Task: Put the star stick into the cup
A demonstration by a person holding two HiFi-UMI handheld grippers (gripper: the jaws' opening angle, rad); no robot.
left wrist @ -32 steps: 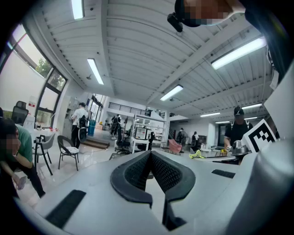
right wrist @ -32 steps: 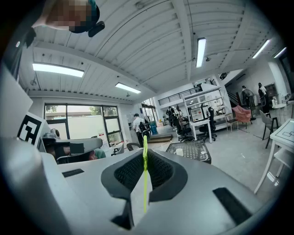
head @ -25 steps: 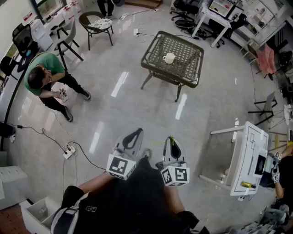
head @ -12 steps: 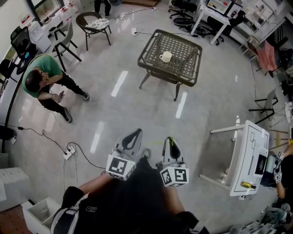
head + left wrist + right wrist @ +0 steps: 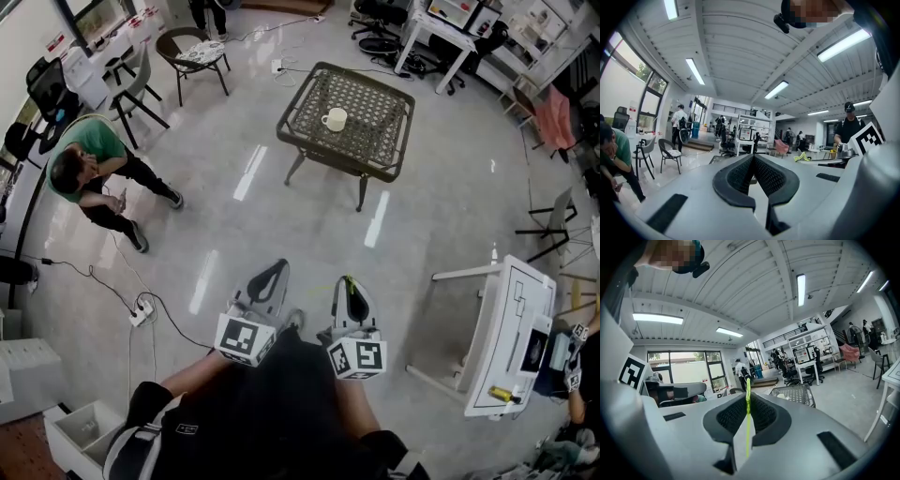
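Polished pale flooring [image 5: 281, 197] fills an open workshop, with desks and office chairs along the far edge. A dark wicker table [image 5: 337, 157] stands well ahead of the operator. A white table [image 5: 511, 328] stands at the right of the head view. A person in a green shirt [image 5: 89, 155] crouches at the left, near a black chair [image 5: 141, 80]. A cable runs across the floor to a white power strip [image 5: 141, 314].

Both tools are held low, close to the operator's body and well apart from the wicker table.
- The left gripper [image 5: 267, 286] has its jaws brought together at the tips, with nothing between them.
- The right gripper [image 5: 352, 298] sits just beside it, with its jaws clamped on a thin item.

The white cup [image 5: 334, 119] stands upright on the wicker table top, toward its left half.

The star stick [image 5: 747, 427] is a thin yellow-green rod pinched between the right gripper's pads. It runs along the jaw line and projects slightly past the tips. Its star end cannot be made out.
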